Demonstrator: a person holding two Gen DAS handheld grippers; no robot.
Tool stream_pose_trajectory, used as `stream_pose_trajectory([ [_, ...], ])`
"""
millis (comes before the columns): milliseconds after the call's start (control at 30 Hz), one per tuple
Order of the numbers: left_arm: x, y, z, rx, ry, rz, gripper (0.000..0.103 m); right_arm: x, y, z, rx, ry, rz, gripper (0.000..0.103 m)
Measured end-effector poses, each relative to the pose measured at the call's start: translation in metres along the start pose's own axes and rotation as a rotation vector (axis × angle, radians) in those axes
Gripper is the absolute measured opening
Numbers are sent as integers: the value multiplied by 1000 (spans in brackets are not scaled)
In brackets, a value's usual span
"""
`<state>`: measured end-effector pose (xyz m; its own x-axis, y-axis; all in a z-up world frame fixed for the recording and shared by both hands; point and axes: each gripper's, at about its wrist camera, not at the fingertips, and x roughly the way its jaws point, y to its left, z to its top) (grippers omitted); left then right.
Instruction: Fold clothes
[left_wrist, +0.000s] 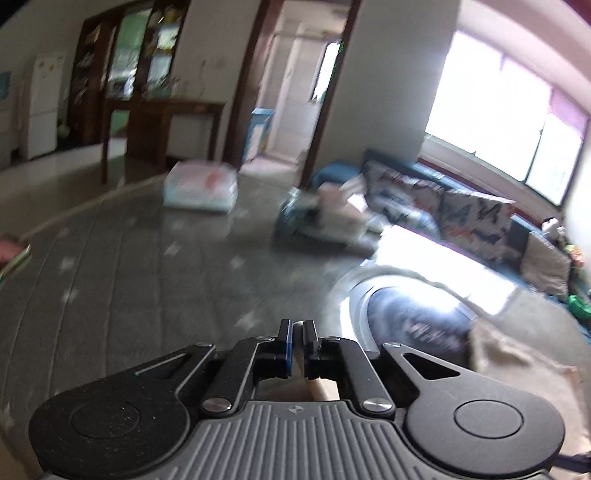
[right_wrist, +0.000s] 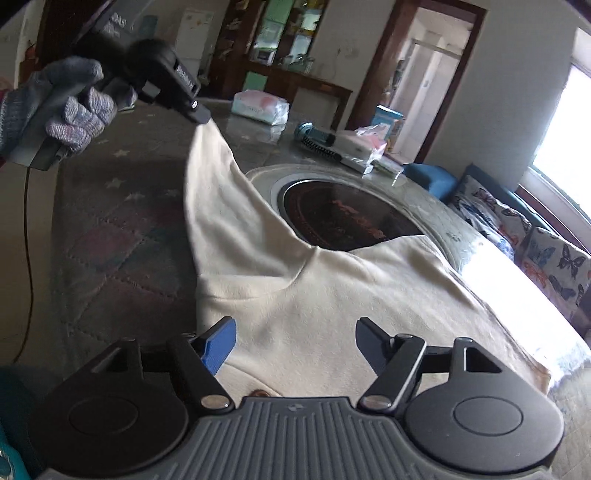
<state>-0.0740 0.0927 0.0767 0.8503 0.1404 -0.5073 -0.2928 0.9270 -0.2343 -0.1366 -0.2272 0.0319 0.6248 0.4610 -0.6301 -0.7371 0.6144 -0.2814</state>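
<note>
A cream garment (right_wrist: 332, 302) lies spread on the grey quilted table cover (right_wrist: 110, 240). One end of it is pulled up into a taut strip toward the upper left. There my left gripper (right_wrist: 202, 119), held by a gloved hand (right_wrist: 70, 110), is shut on the cloth's tip. In the left wrist view the left gripper (left_wrist: 297, 328) shows its jaws together, with a sliver of cream cloth just below them, and the garment (left_wrist: 517, 358) is a blur at the right. My right gripper (right_wrist: 295, 334) hovers open over the garment's near part, nothing between its fingers.
A round dark cooktop (right_wrist: 351, 218) is set into the table, partly covered by the garment. At the far side lie a tissue pack (right_wrist: 258, 105), a hairbrush (right_wrist: 314, 138) and small boxes (right_wrist: 362, 147). A sofa with butterfly cushions (right_wrist: 546, 258) runs along the right.
</note>
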Motion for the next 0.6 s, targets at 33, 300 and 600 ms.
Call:
stream_pose_trajectory([
  [33, -4, -6, 4, 9, -14, -17, 6, 0, 0, 2, 14, -6, -8, 73],
  [300, -33, -59, 42, 83, -124, -173, 5, 11, 7, 7, 78, -11, -24, 73],
  [600, -66, -146, 52, 237, -189, -421, 5, 8, 8, 5, 88, -36, -27, 75],
])
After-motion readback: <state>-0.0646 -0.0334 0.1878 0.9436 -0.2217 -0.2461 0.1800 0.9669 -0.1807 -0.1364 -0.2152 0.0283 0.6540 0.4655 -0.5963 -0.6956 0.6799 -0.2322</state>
